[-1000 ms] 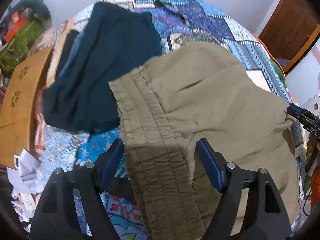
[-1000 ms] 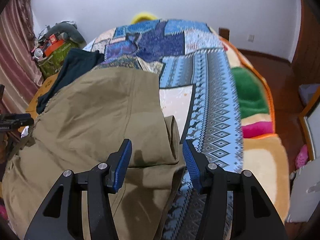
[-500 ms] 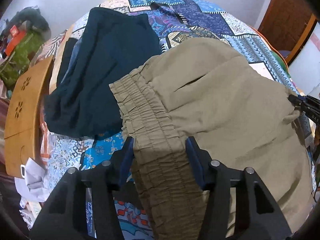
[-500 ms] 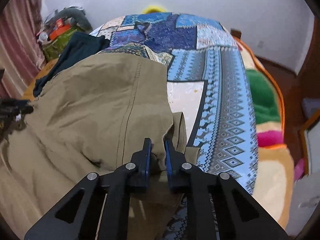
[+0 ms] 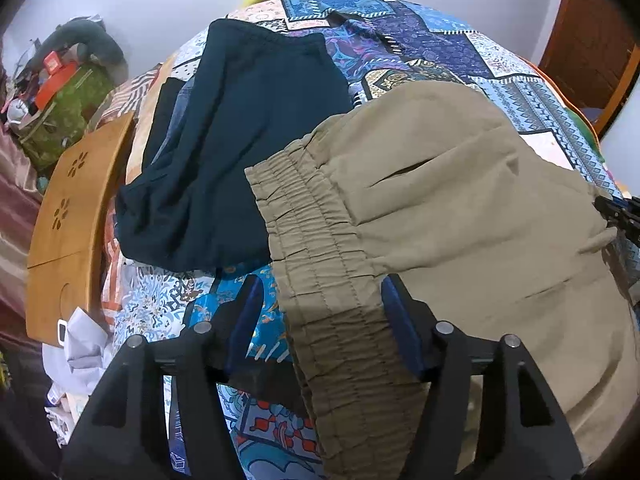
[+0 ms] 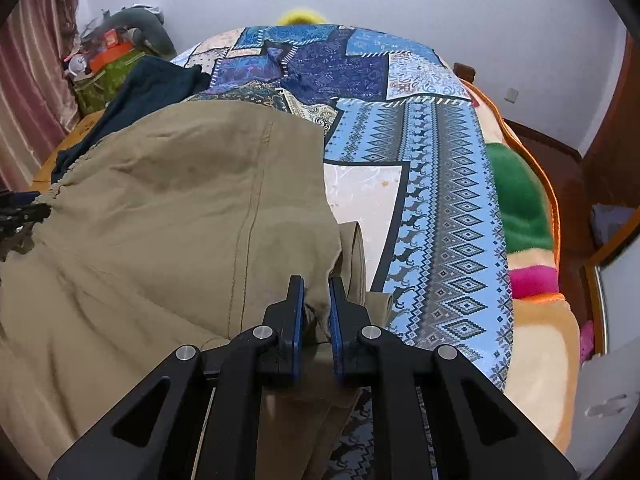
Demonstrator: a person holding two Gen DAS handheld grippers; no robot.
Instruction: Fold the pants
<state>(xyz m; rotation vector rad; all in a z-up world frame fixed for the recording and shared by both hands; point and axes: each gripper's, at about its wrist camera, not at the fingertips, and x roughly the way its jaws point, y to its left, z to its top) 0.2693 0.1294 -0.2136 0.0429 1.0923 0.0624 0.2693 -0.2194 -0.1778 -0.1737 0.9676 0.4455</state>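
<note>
Khaki fabric, left wrist view: your left claw [image 5: 322, 312] stands with its jaws wide apart, straddling the elastic waistband [image 5: 316, 264] of the khaki pants [image 5: 460, 208]. The waistband passes between the blue pads; neither pad visibly presses it, so you have no hold here.
Pants location: spread on the patchwork bedspread [image 5: 420, 44], waistband end toward your left claw, the body of the garment running away to the right.
Neighbouring item: a dark navy garment [image 5: 240, 140] lies just beside the waistband and appears to touch its far corner.
Risk, left side: if you close low or too far left, you may catch the bedspread or the navy garment along with the waistband, and the fold would drag them.
Risk, waistband: the gathered elastic is thick. A shallow bite on its edge could slip out once you lift.
Clutter: a wooden board [image 5: 68, 216] and loose white paper [image 5: 80, 352] sit at the bed's left edge, and a wide swing could sweep them.

Khaki fabric, right wrist view: your right claw [image 6: 317, 312] is clamped together on a bunched edge of the khaki pants [image 6: 180, 208].
Layers: a second khaki flap [image 6: 356, 256] stands just right of the pinch. I cannot tell whether it is inside the grip.
Risk, right side: lifting now, with only one end held, would likely skew the garment and wrinkle the fold line.
Risk, flap: if the flap is left free, it may trail and fold unevenly.
Surroundings: the blue patterned bedspread [image 6: 440, 184] beyond the pants offers room to lay the fold.
</note>
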